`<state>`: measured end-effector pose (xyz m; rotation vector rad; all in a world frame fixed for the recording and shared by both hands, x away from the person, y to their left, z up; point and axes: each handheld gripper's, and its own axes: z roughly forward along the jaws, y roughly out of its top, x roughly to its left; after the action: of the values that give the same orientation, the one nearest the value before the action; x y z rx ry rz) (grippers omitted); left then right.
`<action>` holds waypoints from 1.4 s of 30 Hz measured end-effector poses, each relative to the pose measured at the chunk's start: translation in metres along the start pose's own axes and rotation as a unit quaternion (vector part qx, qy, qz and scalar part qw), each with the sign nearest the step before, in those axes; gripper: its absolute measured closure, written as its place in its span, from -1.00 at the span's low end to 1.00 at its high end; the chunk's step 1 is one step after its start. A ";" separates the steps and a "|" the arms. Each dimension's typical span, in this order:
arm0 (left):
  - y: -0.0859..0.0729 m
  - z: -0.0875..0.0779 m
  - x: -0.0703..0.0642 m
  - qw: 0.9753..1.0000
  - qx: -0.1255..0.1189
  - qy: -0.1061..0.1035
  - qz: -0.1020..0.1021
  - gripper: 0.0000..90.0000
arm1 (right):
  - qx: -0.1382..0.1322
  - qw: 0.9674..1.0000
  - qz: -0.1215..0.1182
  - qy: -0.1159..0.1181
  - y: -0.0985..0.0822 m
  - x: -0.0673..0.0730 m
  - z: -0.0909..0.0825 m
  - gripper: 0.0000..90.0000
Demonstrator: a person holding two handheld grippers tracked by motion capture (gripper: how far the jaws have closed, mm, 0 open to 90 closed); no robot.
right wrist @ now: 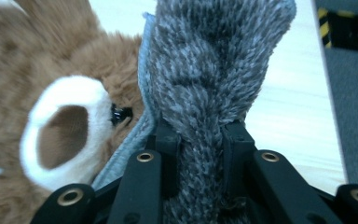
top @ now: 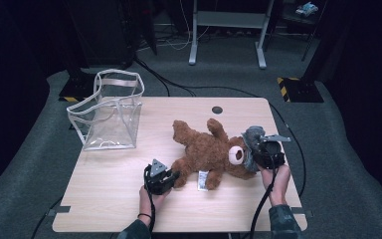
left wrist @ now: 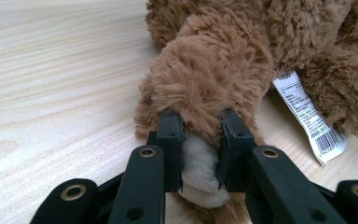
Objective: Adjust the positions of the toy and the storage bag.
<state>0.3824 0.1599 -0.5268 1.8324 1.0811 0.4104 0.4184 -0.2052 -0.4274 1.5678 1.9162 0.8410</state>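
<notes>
- The teddy bear [top: 210, 149] is lying flat in the middle of the wooden table [top: 109, 184], head toward the person's right, one leg pointing back at the left hand.
- It's got a grey knit hat [top: 251, 142] on its head. Looks like the job here is pulling that hat off, and I'd say it's barely started: the hat sits right against the head, with the brim down by the eye in the right gripper view.
- Right gripper [top: 261, 148] is pinched tight on the hat's knit fabric [right wrist: 214, 70], jaws close together with the wool bunched between them.
- Left gripper [top: 168, 179] is clamped on the bear's foot [left wrist: 200, 163], the cream sole squeezed between the pads. So one end anchors, the other pulls, is my read.
- What's left, I reckon: slide the hat clear of the head, then maybe something goes in the clear plastic bag [top: 110, 112] standing open at the far left corner, well apart from the bear. That part's a guess.
- Writing: a white sewn-in tag [left wrist: 307, 116] sticks out by the leg, with small print and a barcode, way too tiny to read. No brand I can make out.
</notes>
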 end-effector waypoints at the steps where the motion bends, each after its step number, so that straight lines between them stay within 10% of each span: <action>1: 0.000 0.000 0.000 1.000 0.000 0.001 0.000 0.65 | -0.016 1.000 -0.002 0.014 0.002 0.004 -0.009 0.62; 11: 0.000 -0.001 0.001 1.000 0.007 -0.002 0.002 0.65 | -0.044 0.992 -0.058 0.098 0.009 0.074 -0.005 0.61; 19: -0.001 -0.004 -0.002 1.000 -0.006 0.003 0.008 0.60 | -0.011 0.995 -0.083 0.055 0.000 0.081 0.020 0.65; 26: -0.001 -0.003 0.002 1.000 0.000 -0.004 -0.012 -0.12 | 0.026 0.993 -0.098 0.058 0.008 0.099 0.037 0.66; 32: 0.002 0.002 -0.001 1.000 0.015 -0.010 0.008 0.37 | 0.025 0.994 -0.088 0.067 0.006 0.097 0.036 0.65; 36: 0.002 0.003 0.000 1.000 0.016 -0.011 0.000 0.45 | -0.028 0.992 -0.092 0.087 0.003 0.102 0.009 0.65; 38: 0.002 0.004 0.001 1.000 0.017 -0.014 -0.005 0.46 | -0.014 0.990 -0.113 0.088 -0.004 0.111 0.010 0.65; 42: 0.002 0.004 0.003 1.000 0.020 -0.018 -0.014 0.46 | 0.003 0.992 -0.082 0.097 -0.022 0.101 0.027 0.67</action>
<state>0.3879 0.1599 -0.5277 1.8513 1.0948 0.3399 0.4044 -0.1050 -0.4626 1.3514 2.1528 0.9456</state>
